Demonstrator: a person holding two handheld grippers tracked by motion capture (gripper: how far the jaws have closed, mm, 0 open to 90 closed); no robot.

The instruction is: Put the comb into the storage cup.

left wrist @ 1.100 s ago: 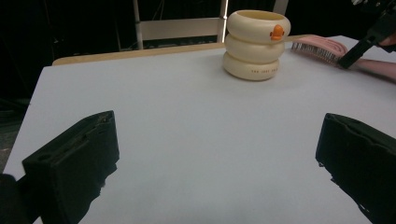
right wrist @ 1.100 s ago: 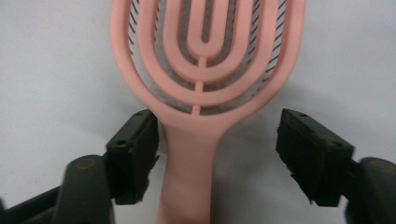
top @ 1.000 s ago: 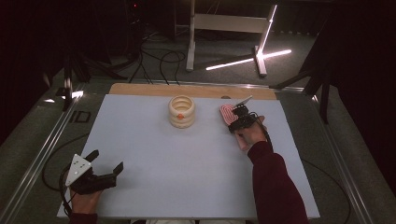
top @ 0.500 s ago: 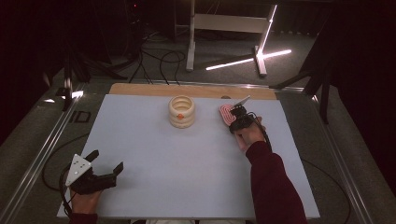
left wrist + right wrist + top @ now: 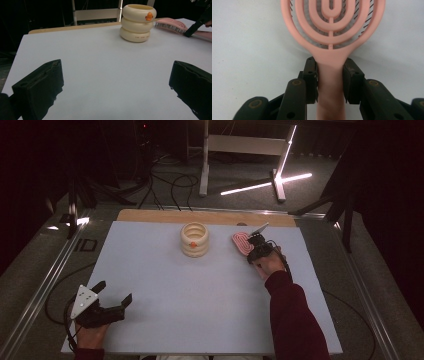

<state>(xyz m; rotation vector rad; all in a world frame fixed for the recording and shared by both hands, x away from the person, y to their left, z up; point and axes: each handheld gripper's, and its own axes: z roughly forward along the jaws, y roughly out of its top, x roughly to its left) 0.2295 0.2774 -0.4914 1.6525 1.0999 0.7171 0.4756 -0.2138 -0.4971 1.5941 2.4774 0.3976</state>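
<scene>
A pink hairbrush (image 5: 241,242) lies flat at the far right of the white table, bristles down. My right gripper (image 5: 255,246) points at it from the near side. In the right gripper view its jaws have just been closing, and both pads now press the sides of the brush's handle (image 5: 330,95) below the looped head (image 5: 332,30); the right gripper (image 5: 330,67) is shut on it. My left gripper (image 5: 114,292) rests at the near left, open, with only bare table between its jaws (image 5: 117,67). The brush (image 5: 170,23) also shows far off in the left gripper view.
A cream ringed holder (image 5: 194,239) with an orange spot stands at the far middle of the table, left of the brush; it appears again (image 5: 138,22) in the left gripper view. A wooden strip (image 5: 150,215) runs along the far edge. Cables and a metal stand lie beyond.
</scene>
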